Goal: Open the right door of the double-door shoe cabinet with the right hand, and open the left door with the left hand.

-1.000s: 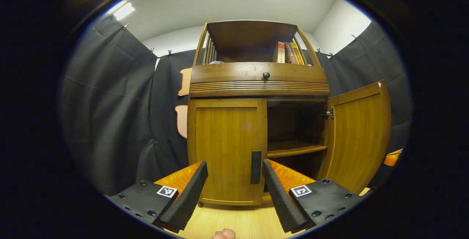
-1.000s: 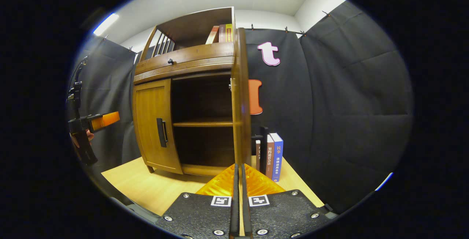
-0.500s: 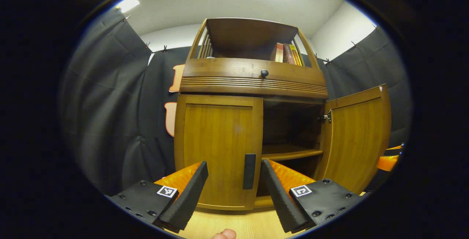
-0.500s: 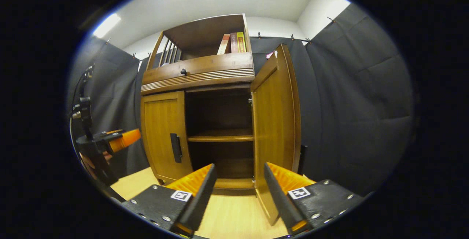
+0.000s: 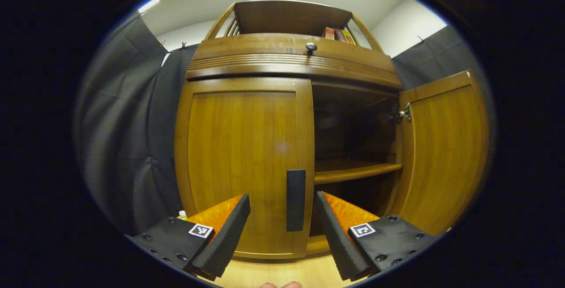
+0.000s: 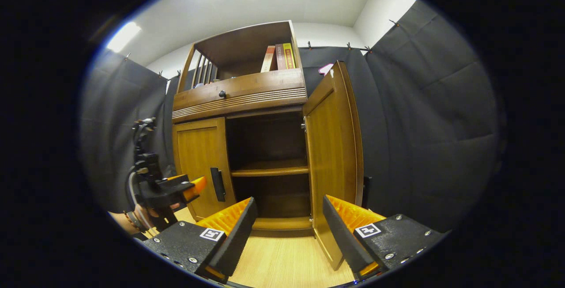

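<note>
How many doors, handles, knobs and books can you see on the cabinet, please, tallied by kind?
Closed left door: 1
Open right door: 1
Door handle: 1
Drawer knob: 1
Books on the top shelf: 3
Total: 7

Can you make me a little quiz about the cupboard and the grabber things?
1. True or false: the right door is open.
2. The left gripper is lined up with what? A) the knob B) the left door's handle C) the books
3. Fill in: both grippers, left and right, have their fingers ____.

Key: 1 true; 2 B; 3 open.
</note>
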The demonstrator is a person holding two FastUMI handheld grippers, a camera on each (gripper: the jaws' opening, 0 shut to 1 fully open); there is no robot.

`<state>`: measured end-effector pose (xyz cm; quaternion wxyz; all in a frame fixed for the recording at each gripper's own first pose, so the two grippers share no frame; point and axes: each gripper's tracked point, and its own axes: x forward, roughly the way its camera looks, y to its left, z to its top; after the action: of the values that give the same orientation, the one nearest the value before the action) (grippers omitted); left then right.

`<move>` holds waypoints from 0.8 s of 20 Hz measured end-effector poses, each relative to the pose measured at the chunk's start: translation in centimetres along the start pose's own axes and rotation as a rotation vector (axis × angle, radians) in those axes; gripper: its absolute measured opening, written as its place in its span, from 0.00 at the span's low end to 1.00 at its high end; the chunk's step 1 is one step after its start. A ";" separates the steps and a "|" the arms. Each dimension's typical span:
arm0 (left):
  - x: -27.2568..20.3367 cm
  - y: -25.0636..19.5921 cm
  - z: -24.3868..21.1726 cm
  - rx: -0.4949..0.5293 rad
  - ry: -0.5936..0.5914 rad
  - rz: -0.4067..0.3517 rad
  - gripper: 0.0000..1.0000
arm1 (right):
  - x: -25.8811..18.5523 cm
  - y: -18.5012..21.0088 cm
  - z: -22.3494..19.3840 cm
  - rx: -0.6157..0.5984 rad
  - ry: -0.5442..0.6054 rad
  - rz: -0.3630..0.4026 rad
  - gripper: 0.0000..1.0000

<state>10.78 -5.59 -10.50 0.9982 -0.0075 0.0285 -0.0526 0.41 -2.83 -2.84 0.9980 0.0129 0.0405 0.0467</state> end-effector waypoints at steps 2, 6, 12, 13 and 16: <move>1.5 -1.1 -0.8 0.012 -0.005 -0.015 0.95 | -0.4 0.1 -0.4 -0.010 0.011 -0.008 1.00; 5.5 -2.0 -2.6 0.046 0.020 -0.008 0.96 | -1.2 0.1 -0.7 -0.015 0.016 -0.022 1.00; 8.7 -0.2 -4.8 0.058 0.045 0.070 0.94 | -1.7 -1.0 -0.2 -0.017 0.013 -0.052 1.00; 8.7 -0.7 -4.9 0.035 0.051 0.047 0.92 | -1.5 -1.2 -0.3 -0.017 0.015 -0.054 1.00; 9.0 -1.0 -4.6 -0.001 0.040 0.006 0.89 | -1.3 -1.7 -0.8 -0.019 0.030 -0.057 1.00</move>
<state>19.36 -7.59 -15.62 0.9976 -0.0067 0.0484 -0.0495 -0.80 -4.63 -3.59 0.9983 0.0018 0.0553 0.0190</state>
